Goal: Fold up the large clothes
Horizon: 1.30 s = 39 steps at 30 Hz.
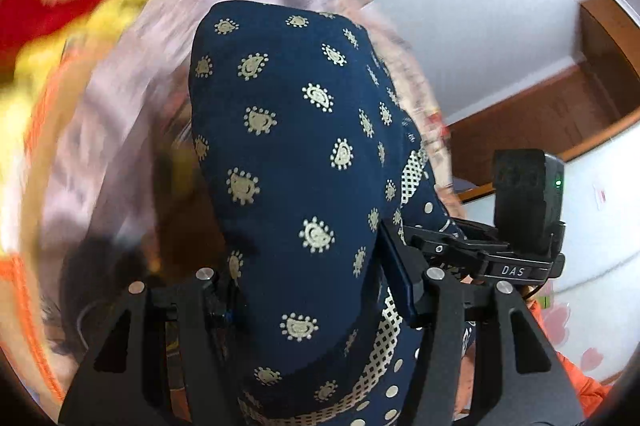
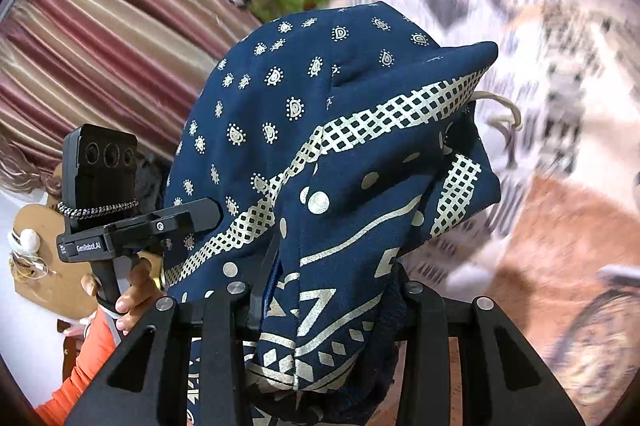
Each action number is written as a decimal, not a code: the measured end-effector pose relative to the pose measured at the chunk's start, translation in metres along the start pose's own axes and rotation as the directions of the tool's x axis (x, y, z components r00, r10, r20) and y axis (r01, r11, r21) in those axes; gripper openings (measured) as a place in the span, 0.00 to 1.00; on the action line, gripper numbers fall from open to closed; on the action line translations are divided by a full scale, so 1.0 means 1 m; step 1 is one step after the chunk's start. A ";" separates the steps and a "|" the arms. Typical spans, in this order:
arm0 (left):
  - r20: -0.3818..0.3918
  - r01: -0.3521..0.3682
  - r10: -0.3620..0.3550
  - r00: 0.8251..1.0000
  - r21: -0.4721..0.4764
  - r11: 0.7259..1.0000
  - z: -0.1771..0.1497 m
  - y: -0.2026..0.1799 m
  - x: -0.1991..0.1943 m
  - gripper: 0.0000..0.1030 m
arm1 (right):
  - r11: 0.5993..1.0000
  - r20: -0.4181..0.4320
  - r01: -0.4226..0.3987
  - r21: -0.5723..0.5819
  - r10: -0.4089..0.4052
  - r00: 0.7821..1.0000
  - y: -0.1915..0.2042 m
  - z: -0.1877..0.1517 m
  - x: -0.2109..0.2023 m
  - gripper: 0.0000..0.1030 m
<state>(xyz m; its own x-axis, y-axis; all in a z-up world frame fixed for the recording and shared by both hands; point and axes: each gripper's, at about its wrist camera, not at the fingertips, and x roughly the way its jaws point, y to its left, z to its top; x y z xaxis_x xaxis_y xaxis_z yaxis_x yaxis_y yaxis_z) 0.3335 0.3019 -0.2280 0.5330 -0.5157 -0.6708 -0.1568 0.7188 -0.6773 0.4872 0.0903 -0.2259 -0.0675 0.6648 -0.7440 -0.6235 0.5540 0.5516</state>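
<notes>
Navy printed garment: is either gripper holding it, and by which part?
Both do. The left gripper and right gripper each clamp a bunched fold of the navy garment, which drapes over the fingers. Which edge or corner cannot be told.

Evenly and brightly lit, without glare or hard shadows. Sharp on the navy printed garment (image 1: 296,162) in both views; heavily motion-smeared all around it. Bowed by fisheye distortion, with dark vignetted corners beyond.
</notes>
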 end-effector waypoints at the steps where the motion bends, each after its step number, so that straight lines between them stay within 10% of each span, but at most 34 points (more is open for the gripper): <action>1: -0.023 -0.002 0.001 1.000 -0.031 1.000 -0.006 0.016 0.010 0.56 | 1.000 -0.024 0.007 0.006 -0.007 1.000 -0.004 -0.002 0.012 0.34; 6: 0.005 0.019 -0.019 1.000 -0.048 0.999 -0.016 0.042 0.017 0.55 | 0.997 -0.106 0.066 -0.032 -0.069 0.992 -0.020 -0.007 0.055 0.37; 9: 0.052 -0.090 0.088 0.995 0.032 0.995 -0.019 0.029 0.000 0.55 | 0.998 -0.110 0.056 -0.036 -0.060 0.992 -0.026 -0.008 0.040 0.43; 13: 0.177 -0.358 0.323 0.930 0.221 0.907 -0.031 -0.006 -0.025 0.55 | 0.983 -0.058 0.143 -0.114 -0.150 0.987 -0.018 -0.021 0.004 0.44; 24: 0.249 -0.500 0.434 0.866 0.434 0.749 -0.077 -0.066 0.008 0.58 | 0.832 0.110 0.252 -0.494 -0.228 0.967 0.085 -0.081 -0.022 0.65; 33: 0.240 -0.537 0.481 0.843 0.418 0.733 -0.112 -0.052 -0.006 0.59 | 0.878 -0.015 0.251 -0.408 -0.282 0.959 0.028 -0.107 -0.011 0.65; 39: 0.323 -0.571 0.478 0.817 0.333 0.750 -0.079 -0.048 -0.040 0.63 | 0.883 0.072 0.295 -0.365 -0.289 0.955 0.022 -0.075 -0.045 0.65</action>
<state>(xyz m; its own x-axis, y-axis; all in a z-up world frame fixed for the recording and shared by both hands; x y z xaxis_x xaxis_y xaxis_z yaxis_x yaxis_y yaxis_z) 0.2538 0.2515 -0.1924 0.6285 0.0732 -0.7744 -0.1449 0.9892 -0.0241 0.4176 0.0352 -0.2086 0.1718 0.5107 -0.8424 -0.8549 0.5022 0.1301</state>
